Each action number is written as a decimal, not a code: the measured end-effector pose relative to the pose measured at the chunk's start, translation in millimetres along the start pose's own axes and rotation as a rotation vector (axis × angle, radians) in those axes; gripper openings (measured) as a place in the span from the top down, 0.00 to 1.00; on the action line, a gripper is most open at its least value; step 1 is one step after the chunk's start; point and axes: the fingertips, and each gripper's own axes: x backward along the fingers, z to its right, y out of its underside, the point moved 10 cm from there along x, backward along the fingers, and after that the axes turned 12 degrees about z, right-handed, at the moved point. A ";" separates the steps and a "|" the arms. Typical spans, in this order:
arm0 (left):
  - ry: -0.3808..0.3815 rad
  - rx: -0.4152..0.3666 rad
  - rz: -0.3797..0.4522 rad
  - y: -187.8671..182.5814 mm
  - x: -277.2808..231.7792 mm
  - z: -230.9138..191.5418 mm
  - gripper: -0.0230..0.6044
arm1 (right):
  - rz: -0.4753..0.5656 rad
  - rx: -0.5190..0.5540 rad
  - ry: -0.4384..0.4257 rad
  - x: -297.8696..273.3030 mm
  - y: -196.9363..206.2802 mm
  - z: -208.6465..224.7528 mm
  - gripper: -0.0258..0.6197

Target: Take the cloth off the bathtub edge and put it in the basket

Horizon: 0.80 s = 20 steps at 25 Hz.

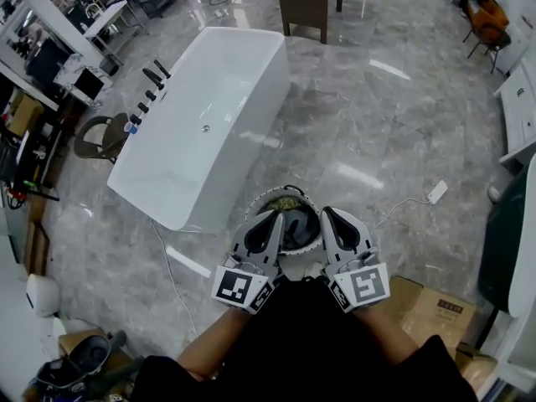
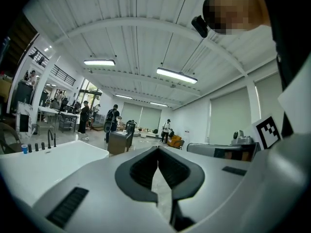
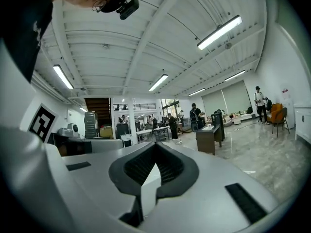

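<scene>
Only overhead, basket (image 1: 295, 193) visible, near bathtub (image 1: 243, 32)

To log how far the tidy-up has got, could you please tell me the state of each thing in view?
White freestanding bathtub: empty, no cloth showing on its edge.
Round basket on the floor: holds a dark grey cloth.
Left gripper: shut, empty.
Right gripper: shut, empty.

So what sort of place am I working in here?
Probably a big open lab or workshop hall, not a real bathroom: a freestanding bathtub on a polished stone floor, desks with equipment, strip lights overhead.
</scene>
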 end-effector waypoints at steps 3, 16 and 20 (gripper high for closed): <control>-0.005 0.003 0.001 1.3 -0.8 6.8 0.94 | -0.011 0.009 0.007 7.2 -0.7 -0.9 0.91; 0.019 -0.012 0.012 6.3 1.0 34.4 0.94 | -0.027 0.062 0.033 29.5 -4.5 -1.7 0.91; 0.023 -0.012 0.010 6.3 5.1 37.5 0.94 | -0.034 0.069 0.033 33.1 -2.6 -7.6 0.91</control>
